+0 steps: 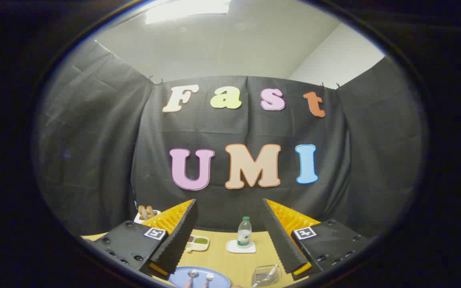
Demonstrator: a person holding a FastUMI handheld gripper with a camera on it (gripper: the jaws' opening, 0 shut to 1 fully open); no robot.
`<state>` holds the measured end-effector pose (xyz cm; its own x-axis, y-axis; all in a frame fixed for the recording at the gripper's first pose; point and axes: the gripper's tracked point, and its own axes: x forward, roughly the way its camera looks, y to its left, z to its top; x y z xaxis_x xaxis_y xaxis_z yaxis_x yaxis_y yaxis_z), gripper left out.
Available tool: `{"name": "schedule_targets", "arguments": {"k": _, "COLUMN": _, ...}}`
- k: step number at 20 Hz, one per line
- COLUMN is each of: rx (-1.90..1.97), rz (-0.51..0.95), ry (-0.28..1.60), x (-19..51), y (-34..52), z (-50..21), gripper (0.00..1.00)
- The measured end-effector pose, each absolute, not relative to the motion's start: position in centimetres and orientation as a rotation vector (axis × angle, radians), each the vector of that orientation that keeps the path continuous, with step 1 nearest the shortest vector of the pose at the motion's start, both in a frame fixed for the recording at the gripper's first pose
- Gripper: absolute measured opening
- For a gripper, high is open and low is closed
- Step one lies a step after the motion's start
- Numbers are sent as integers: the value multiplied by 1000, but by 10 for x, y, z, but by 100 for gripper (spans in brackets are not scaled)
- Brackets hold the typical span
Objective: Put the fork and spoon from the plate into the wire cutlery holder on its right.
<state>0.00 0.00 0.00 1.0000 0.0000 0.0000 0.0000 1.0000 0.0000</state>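
Gripper fingers wide apart above plate, fork and spoon handles cut off.

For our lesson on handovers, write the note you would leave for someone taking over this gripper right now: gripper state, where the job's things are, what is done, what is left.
Gripper: fingers wide apart, holding nothing, raised above the table.
Fork and spoon: both lying side by side on the blue plate, below and between the fingers.
Wire cutlery holder: to the right of the plate, near the right finger; its contents are unclear.
Done: nothing yet.
Left: pick up each utensil and put it in the holder.
Beyond the fingers stands a water bottle on a coaster.
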Motion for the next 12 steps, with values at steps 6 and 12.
{"name": "schedule_targets", "arguments": {"k": 6, "rx": 0, "rz": 13, "ry": 17, "x": 1, "y": 6, "z": -3, "gripper": 99}}
{"name": "schedule_targets", "arguments": {"k": 12, "rx": 0, "rz": 17, "ry": 28, "x": 2, "y": 7, "z": -8, "gripper": 99}}
